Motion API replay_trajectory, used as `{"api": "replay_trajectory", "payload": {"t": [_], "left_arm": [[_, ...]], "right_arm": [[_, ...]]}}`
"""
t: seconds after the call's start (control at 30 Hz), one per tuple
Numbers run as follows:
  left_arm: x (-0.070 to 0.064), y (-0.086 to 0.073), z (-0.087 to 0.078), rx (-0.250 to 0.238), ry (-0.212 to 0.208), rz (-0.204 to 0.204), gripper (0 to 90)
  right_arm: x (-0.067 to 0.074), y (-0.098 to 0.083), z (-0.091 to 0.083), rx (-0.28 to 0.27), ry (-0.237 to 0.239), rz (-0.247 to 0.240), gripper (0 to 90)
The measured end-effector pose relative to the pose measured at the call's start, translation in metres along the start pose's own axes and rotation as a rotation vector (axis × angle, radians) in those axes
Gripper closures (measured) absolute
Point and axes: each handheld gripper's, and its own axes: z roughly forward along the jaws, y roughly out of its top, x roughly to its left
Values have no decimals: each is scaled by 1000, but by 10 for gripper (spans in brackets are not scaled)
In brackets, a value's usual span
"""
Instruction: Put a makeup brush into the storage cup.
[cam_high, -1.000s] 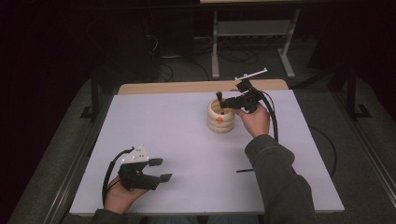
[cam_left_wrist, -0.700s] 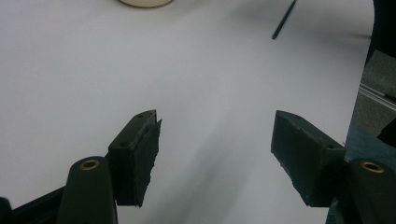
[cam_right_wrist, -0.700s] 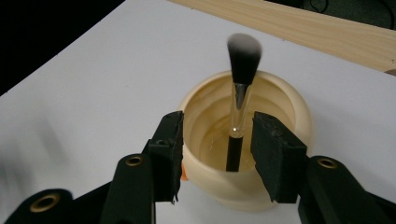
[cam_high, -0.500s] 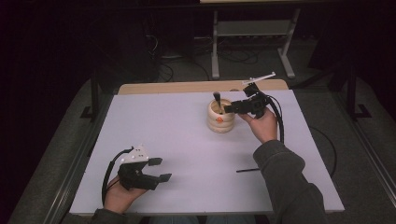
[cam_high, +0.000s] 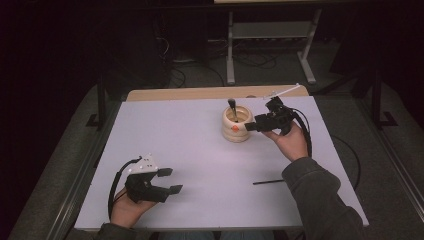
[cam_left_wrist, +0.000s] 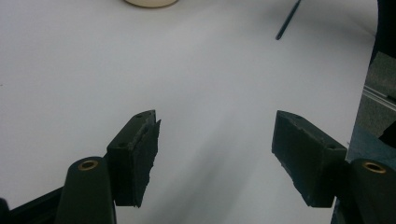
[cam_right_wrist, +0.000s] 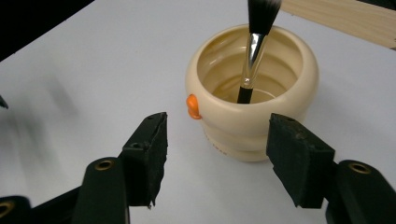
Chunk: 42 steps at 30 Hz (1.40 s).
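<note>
A cream ribbed cup (cam_high: 236, 126) (cam_right_wrist: 252, 112) with an orange dot stands on the white table (cam_high: 200, 145) toward the back. A black makeup brush (cam_high: 233, 109) (cam_right_wrist: 254, 49) stands inside it, bristles up. My right gripper (cam_high: 250, 127) (cam_right_wrist: 217, 154) hovers just right of the cup, open and empty, jaws pointing at the cup. Near the front left corner, my left gripper (cam_high: 172, 181) (cam_left_wrist: 215, 158) rests open with nothing between its jaws. A thin black stick (cam_high: 268, 182) (cam_left_wrist: 288, 19) lies on the table front right, beside the right forearm.
A strip of wooden board (cam_high: 215, 93) (cam_right_wrist: 336, 16) runs along the table's far edge. A metal stand (cam_high: 270, 45) and cables sit on the dark floor behind. The cup's base (cam_left_wrist: 150, 3) shows at the top of the left gripper view.
My right gripper has let go of the brush, leaving it in the cup, and drawn back and down to the cup's right side. The left gripper has stayed put.
</note>
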Motion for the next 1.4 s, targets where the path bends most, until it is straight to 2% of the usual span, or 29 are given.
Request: {"api": "replay_trajectory", "payload": {"t": [0.13, 0.23, 0.5, 0.63, 0.77, 0.8, 0.87, 0.97, 1.07, 1.1, 1.17, 1.4], "left_arm": [[-1, 0, -1, -2, 1, -6, 311], [-1, 0, -1, -3, 1, -4, 311], [-1, 1, -1, -1, 1, -2, 310], [0, 0, -1, -6, -2, -12, 309], [0, 0, -2, -11, 1, -10, 308], [0, 0, -2, -8, 3, -8, 308], [0, 0, -2, -8, 6, -7, 307], [-1, 1, -2, -8, 5, -6, 307], [-1, 0, -1, -4, 2, -8, 306], [-1, 1, -1, -4, -1, -10, 306], [-2, 1, -2, -6, 0, -9, 306], [-3, 1, -1, -6, 1, -4, 305]], "right_arm": [[3, -3, -2, 17, 9, -3, 339], [3, -6, -3, 16, 13, -24, 338], [3, -20, -15, 29, 41, -44, 324], [1, -25, -20, 30, 42, -61, 323], [2, -30, -24, 57, 35, -66, 319], [1, -32, -24, 54, 36, -80, 319], [2, -33, -25, 62, 34, -72, 319], [2, -38, -27, 74, 36, -100, 312], [4, -41, -28, 72, 56, -107, 304], [5, -46, -29, 79, 59, -135, 300], [6, -47, -30, 84, 61, -127, 298], [7, -63, -34, 119, 49, -158, 297]]}}
